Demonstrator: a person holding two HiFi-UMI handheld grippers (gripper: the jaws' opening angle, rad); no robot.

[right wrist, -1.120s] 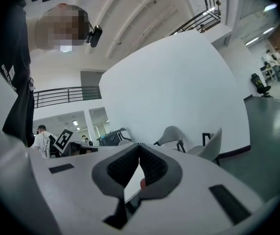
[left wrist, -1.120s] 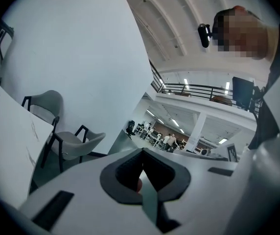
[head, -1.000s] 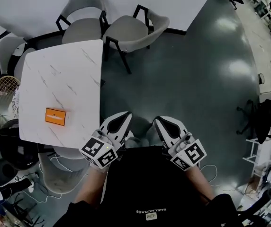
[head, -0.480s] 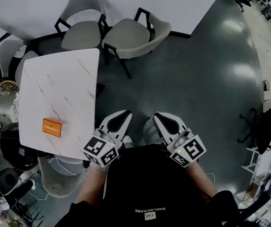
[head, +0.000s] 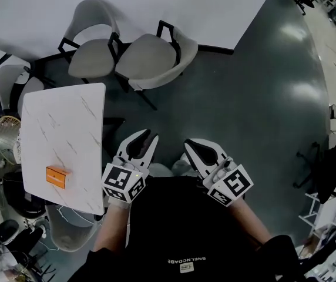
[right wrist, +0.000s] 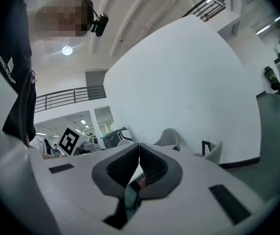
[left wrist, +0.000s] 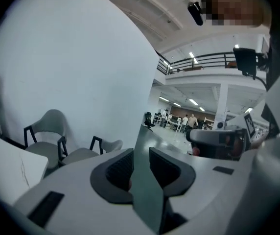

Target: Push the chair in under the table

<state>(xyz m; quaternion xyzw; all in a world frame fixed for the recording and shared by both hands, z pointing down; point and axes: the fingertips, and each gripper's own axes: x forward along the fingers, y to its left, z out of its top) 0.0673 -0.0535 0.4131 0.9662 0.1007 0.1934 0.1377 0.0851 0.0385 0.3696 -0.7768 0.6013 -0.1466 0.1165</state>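
While both grippers hang over the dark floor (head: 256,110), close in front of my torso, neither touches anything.

Left gripper (head: 143,140): jaws opening, with a clear gap between the pads. Only floor shows through the gap, nothing between them. It sits near the long right edge of the white marble table (head: 62,128), apart from it.

Right gripper (head: 194,146): jaws pressed together, tips meeting, nothing pinched. It is further right, well apart from the table.

Chairs:
- The left grey chair (head: 88,54) stands just beyond the table's far edge. Its seat is fully out from under the top and its back is toward the white wall (head: 174,4).
- The right grey chair (head: 150,54) is just beside it, off the table's far right corner, also not under the table. Their black armrests are close; I can't tell if they touch.
- The near chair (head: 68,234) is at the table's near edge, partly tucked under the top.
- One more chair (head: 9,75) is at the far left corner, partly hidden by the table.

I can't tell which chair the task means. The two far ones are the ones out in the open.

An orange box (head: 57,175) lies flat on the table, near its near left end.
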